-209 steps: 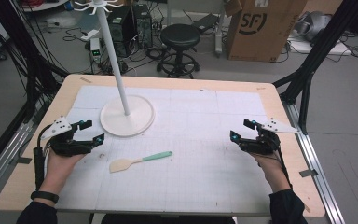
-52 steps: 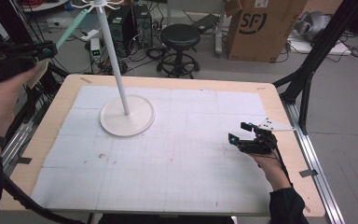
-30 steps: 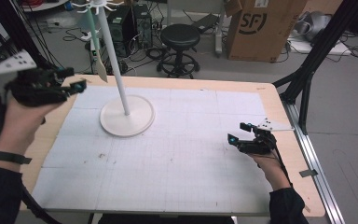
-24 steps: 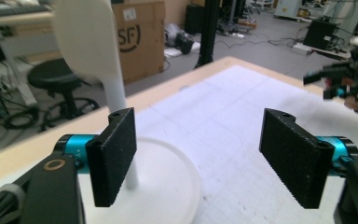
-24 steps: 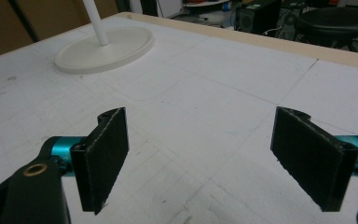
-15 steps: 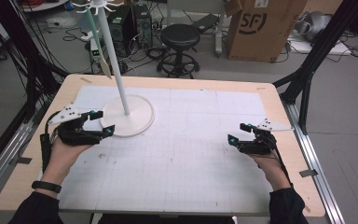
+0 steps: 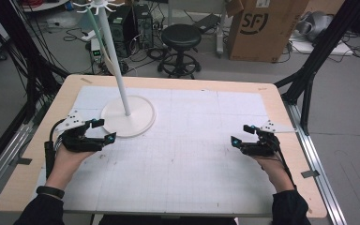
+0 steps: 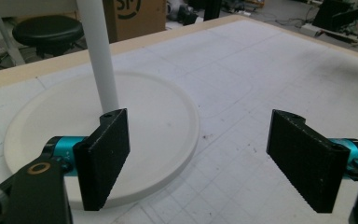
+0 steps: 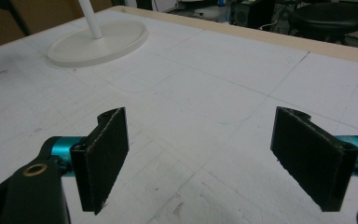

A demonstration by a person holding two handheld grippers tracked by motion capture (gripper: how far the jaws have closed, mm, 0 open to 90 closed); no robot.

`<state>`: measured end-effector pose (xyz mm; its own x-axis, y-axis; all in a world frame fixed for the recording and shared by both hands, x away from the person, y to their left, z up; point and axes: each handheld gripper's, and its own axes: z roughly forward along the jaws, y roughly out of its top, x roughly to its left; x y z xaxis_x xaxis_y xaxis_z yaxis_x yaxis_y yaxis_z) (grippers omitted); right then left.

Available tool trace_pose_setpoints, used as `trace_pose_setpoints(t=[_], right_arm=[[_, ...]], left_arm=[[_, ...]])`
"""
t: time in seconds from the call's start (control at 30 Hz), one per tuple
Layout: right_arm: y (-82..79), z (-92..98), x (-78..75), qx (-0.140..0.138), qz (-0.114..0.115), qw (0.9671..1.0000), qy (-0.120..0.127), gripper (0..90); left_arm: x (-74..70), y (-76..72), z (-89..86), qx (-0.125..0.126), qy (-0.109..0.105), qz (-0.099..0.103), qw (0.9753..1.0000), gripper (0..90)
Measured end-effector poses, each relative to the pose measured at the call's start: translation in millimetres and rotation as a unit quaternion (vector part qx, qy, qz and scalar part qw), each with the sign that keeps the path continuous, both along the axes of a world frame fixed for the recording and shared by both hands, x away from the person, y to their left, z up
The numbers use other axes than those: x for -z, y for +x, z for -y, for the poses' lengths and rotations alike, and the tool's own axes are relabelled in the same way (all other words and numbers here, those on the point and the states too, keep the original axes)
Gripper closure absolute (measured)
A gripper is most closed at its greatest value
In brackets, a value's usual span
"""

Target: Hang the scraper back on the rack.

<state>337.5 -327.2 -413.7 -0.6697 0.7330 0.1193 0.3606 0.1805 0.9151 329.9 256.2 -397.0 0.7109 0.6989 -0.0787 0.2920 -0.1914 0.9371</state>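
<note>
You are holding your left gripper at the left of the high view, low over the white gridded mat, with its jaws spread wide and nothing between them. Its tips are sitting just beside the round white base of the stand, at that base's lower left edge. In the left gripper view, the left gripper is looking across the same base; one jaw is lying over the disc and the other is lying over the bare mat, and the white pole is rising just behind the jaw at the left of that view.

The pole is standing upright from the base toward the upper left of the high view, and a pale green spatula is hanging beside it near the top.

You are holding your right gripper at the right of the high view, well apart from the stand, jaws also released and empty. In the right gripper view, the right gripper is facing plain mat, with the stand's base in the upper left of that frame.

Beyond the wooden table, a black stool and a cardboard box are standing on the floor.
</note>
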Motion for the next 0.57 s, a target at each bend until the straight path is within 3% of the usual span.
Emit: trace_pose_setpoints(t=[0.57], right_arm=[[-0.5, 2.1, 1.0, 0.001, 0.0, 1.0, -0.001, 18.4]], left_arm=[[3.2, 0.6, 3.8, 0.002, 0.024, -0.005, 0.9997, 20.5]])
